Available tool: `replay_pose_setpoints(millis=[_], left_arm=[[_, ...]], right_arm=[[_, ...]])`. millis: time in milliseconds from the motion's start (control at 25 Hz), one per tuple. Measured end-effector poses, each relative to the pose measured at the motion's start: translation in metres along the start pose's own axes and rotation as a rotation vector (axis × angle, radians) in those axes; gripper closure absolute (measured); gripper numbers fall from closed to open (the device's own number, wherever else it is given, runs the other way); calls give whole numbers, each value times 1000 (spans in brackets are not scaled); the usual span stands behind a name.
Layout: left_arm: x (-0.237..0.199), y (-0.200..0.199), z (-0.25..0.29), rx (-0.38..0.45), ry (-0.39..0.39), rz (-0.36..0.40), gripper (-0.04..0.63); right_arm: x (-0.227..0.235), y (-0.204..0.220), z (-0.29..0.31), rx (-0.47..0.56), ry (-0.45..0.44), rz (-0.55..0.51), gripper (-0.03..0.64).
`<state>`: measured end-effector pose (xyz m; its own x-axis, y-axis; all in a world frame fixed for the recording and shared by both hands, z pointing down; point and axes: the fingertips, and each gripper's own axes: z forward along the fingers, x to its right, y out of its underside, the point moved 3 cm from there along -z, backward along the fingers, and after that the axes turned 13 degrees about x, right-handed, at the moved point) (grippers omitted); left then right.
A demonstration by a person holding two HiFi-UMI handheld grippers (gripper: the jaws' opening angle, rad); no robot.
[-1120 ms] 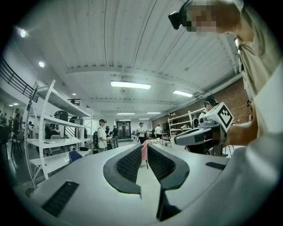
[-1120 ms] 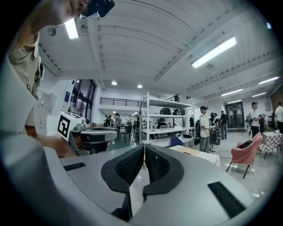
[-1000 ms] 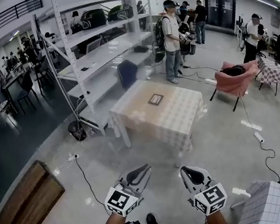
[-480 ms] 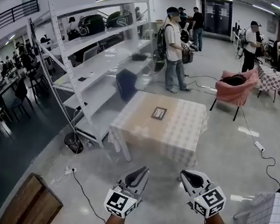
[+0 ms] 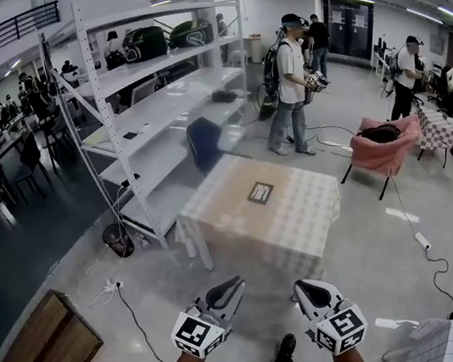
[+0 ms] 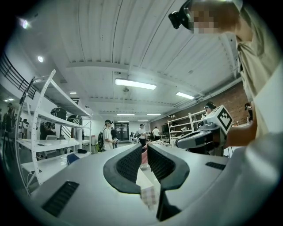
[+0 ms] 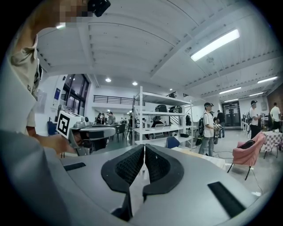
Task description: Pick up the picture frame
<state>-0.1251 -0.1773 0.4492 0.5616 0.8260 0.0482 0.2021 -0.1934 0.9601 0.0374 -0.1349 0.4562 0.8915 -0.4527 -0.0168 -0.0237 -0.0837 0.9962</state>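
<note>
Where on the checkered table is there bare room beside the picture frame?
Only the picture frame sits on the table, about mid-cloth. All round it the cloth lies bare, most on the near side. Beyond the far corner, a blue chair and shelving crowd in.
</note>
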Motion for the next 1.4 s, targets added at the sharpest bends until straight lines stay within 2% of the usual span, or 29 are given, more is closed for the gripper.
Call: replay_pose_setpoints(millis=[280, 560, 1080, 1400], left_arm=[[-40, 18, 19, -11, -43, 17, 546], [-82, 36, 62, -30, -83, 20, 546], [-154, 93, 202, -80, -115, 43, 546], [-178, 110, 254, -90, -132, 40, 546]], right_arm=[[25, 15, 48, 14, -38, 13, 589], [67, 25, 103, 7, -78, 34, 589], [212, 49, 195, -6, -108, 69, 589], [262, 54, 230, -18, -114, 77, 589]])
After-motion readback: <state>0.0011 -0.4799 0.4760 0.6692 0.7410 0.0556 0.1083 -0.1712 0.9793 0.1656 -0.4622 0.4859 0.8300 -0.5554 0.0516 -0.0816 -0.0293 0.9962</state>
